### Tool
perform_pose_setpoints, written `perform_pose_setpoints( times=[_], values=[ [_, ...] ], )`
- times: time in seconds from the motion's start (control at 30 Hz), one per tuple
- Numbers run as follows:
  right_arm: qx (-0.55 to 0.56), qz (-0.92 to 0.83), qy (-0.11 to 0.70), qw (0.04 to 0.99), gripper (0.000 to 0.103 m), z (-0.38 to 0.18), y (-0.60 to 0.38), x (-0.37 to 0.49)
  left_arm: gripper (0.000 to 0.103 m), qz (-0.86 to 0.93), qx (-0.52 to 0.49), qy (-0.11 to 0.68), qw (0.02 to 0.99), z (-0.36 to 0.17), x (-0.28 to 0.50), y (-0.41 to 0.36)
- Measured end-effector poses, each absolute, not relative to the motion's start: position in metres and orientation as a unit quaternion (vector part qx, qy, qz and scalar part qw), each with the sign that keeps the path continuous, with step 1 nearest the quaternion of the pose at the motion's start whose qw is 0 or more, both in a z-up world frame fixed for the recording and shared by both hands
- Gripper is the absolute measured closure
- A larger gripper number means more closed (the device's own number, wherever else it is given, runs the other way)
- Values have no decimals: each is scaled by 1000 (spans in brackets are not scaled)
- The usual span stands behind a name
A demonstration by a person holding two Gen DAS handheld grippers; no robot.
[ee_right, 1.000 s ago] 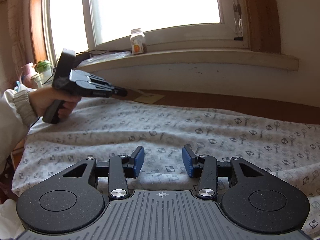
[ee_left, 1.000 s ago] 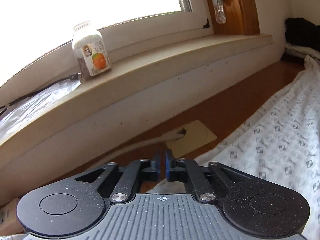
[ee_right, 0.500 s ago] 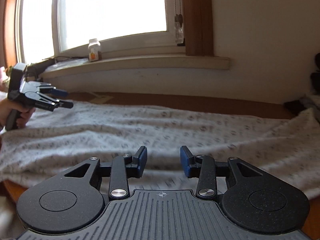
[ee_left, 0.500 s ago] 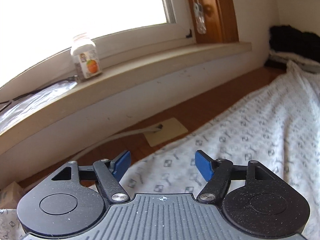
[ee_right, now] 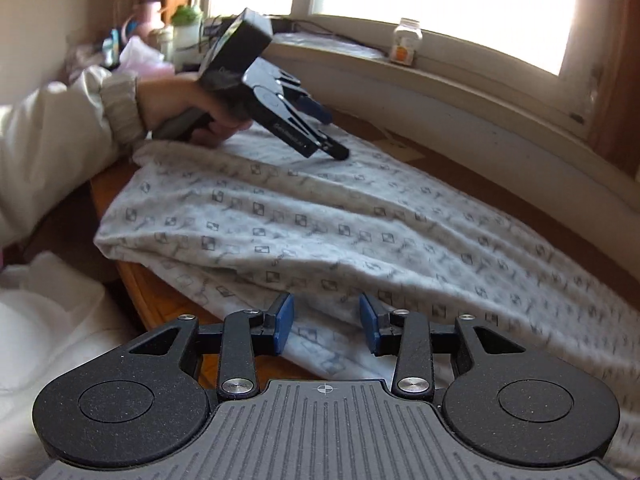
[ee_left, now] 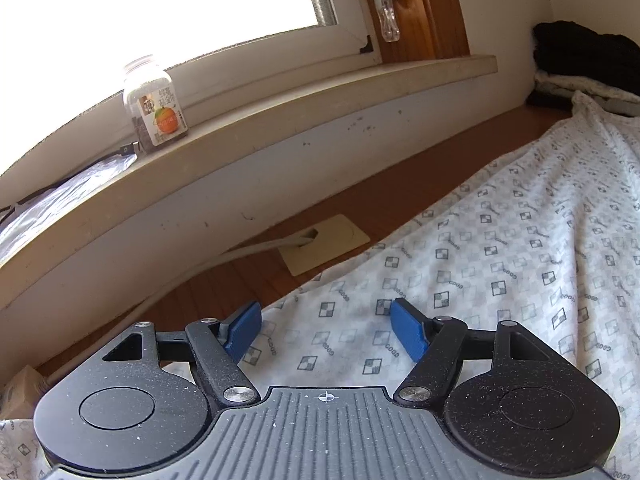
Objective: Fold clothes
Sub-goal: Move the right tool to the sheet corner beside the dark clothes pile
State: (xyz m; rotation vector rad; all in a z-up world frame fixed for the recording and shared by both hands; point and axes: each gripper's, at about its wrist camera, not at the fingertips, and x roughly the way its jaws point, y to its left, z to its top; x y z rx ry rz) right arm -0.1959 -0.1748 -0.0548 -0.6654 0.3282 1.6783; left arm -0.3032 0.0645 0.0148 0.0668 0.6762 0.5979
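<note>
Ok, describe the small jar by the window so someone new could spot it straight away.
Find the window sill above the wooden table. The jar stands upright on it, towards the left in the left wrist view. It is clear with a pale lid, and alone there carries a label showing an orange.

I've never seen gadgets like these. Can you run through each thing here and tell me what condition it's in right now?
left gripper: open, holding nothing, above the cloth.
right gripper: open, holding nothing, at the cloth's near edge.
patterned garment: spread along the table, rumpled, near edge doubled over.
jar: upright on the windowsill, lid on.
wooden table: partly covered by the garment.
dark clothes: piled at the far end.
</note>
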Motion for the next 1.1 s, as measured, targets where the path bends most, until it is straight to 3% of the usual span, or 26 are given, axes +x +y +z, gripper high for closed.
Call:
perform_pose_setpoints(
  times=[0.17,0.2,0.23,0.5,0.87,1.0,1.1],
  values=[
    [-330,741,125,572,67,-55,-160,-217,27,289,27,327,899,15,-304,66],
    [-327,741,126,573,88,-52,-160,-215,27,290,26,327,899,15,-304,66],
    [-324,741,127,574,101,-49,-160,-213,27,290,26,327,899,15,-304,66],
    [-259,748,110,601,101,3,-175,-193,25,289,21,327,899,14,-305,68],
    [-293,754,141,570,101,-15,-180,-202,24,289,12,327,900,15,-306,70],
    [-320,740,132,576,90,-30,-185,-210,24,290,11,327,899,15,-305,70],
    [-344,732,109,579,70,-40,-188,-214,24,290,11,327,899,15,-306,70]
  ],
)
